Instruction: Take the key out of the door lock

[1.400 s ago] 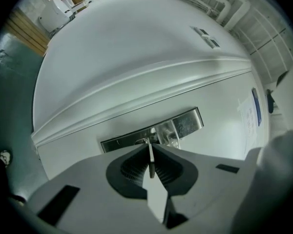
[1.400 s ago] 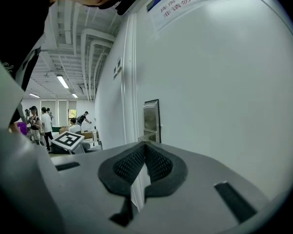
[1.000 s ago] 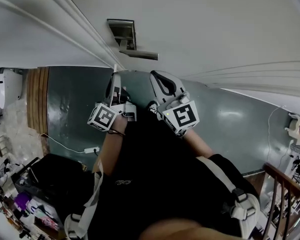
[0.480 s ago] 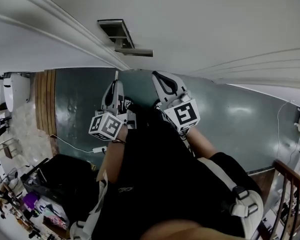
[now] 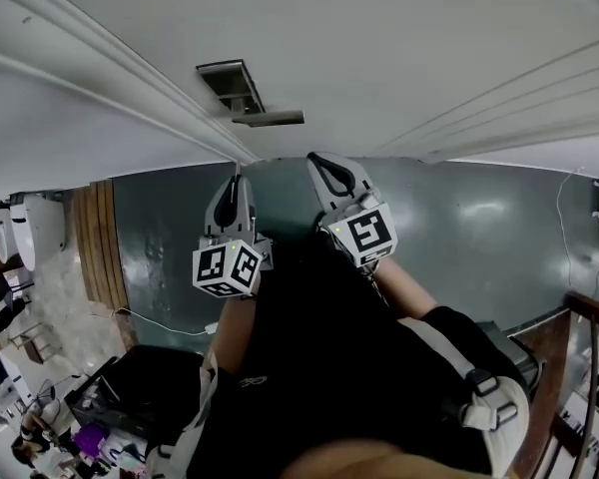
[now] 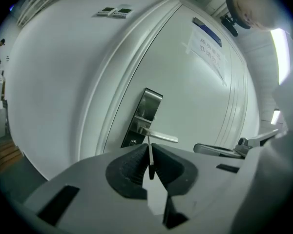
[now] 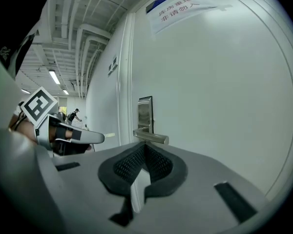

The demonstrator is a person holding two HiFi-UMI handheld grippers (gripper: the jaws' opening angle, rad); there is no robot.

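Jaws of the left gripper (image 6: pixel 149 149) are clamped on a thin, flat silver metal key (image 6: pixel 149 156); jaws of the right gripper (image 7: pixel 145 149) are closed on nothing.

In the left gripper view the key stands on edge between the black ribbed pads, blade pointing toward the plain white door (image 6: pixel 200 101). It is out of the lock, apart from the tall brushed-steel lock plate (image 6: pixel 143 112). The round keyhole cylinder (image 6: pixel 133 142) sits at the plate's lower end, below the straight steel lever handle (image 6: pixel 164 139). The right gripper is held beside the left one, its pads meeting at the tips in line with the same lever. A white paper notice (image 7: pixel 178 4) is taped higher on the door. In the head view both grippers point at the door below the lock plate, over a grey-green floor (image 5: pixel 479 238).
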